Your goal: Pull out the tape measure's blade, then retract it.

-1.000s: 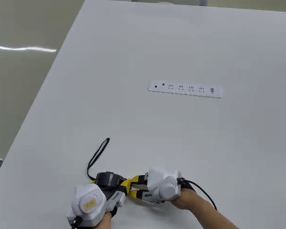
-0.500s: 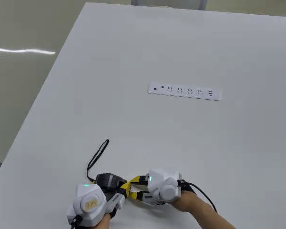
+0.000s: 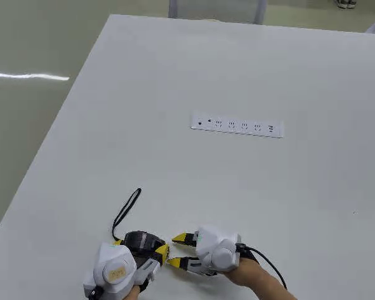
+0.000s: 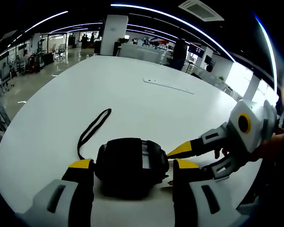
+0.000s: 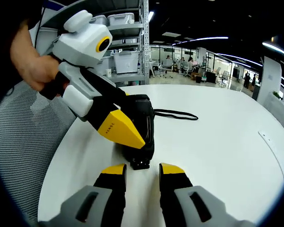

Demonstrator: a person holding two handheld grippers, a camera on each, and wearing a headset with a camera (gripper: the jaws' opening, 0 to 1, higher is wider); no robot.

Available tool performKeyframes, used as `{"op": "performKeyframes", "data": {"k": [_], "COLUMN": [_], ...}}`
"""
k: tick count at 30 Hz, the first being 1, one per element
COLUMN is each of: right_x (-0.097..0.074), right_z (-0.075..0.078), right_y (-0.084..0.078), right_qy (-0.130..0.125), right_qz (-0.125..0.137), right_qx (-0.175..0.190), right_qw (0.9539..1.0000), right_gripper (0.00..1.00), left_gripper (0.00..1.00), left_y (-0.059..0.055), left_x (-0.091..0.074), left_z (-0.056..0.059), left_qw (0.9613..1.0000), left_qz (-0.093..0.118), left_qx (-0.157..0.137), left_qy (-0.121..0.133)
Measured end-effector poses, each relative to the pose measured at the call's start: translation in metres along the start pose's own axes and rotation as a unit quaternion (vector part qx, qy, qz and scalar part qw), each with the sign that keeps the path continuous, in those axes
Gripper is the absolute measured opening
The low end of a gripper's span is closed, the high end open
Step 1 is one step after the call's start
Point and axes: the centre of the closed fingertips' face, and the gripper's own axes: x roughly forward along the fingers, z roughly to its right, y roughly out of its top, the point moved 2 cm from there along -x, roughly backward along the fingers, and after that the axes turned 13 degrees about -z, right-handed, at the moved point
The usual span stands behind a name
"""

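Left gripper (image 4: pixel 133 165) has its yellow-tipped jaws pressed against both sides of the black tape measure (image 3: pixel 141 240), pinning it at the lower left of the head view, near the close edge of the white table (image 3: pixel 250 69). The right gripper (image 3: pixel 177 250) points at the case from the right, jaws parted with nothing between them. Its tips sit just beside the case, and I can't tell whether the upper one touches.

The tabletop is plain and matte. A white power strip (image 3: pixel 237 125) lies at the middle of the frame, well apart from the work. The case's black strap (image 3: pixel 126 209) trails up and to the left. Glossy greenish floor (image 3: pixel 25 50) runs along the left edge. In the right gripper view, shelves (image 5: pixel 128 52) with bins stand at upper centre.

Both hands are cut off by the bottom edge of the head view. The mouth of the case is a small dark patch in the right gripper view — too small to read.

Half a second ago the right gripper's jaws were closer together and up against the case; now they are spread and slightly back.
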Motion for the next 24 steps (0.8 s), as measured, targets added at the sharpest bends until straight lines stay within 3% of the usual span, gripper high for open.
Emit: {"op": "performKeyframes", "data": {"k": [5,9,15,19,24], "right_x": [-0.006,-0.013,-0.025,-0.035,-0.047], "right_z": [-0.003,-0.003,-0.002,-0.002,-0.004], "right_y": [0.001,0.001,0.001,0.002,0.001], "right_qy": [-0.010,-0.023,-0.047,-0.060,-0.075], "right_qz": [0.003,0.005,0.009,0.011,0.011], "right_qx": [0.008,0.020,0.042,0.059,0.068], "right_qw": [0.9999,0.9995,0.9980,0.9964,0.9948], "right_gripper": [0.29,0.31,0.33,0.36,0.42], "left_gripper": [0.67,0.68,0.70,0.71,0.76], "left_y": [0.002,0.003,0.005,0.006,0.004], "left_x": [-0.006,-0.009,-0.013,-0.019,-0.024], "left_z": [0.001,0.005,0.003,0.001,0.000], "left_qw": [0.9991,0.9958,0.9927,0.9868,0.9806], "left_qz": [-0.001,-0.005,-0.015,-0.015,-0.015], "left_qx": [0.042,0.087,0.110,0.154,0.187], "left_qy": [-0.009,-0.028,-0.046,-0.048,-0.058]}}
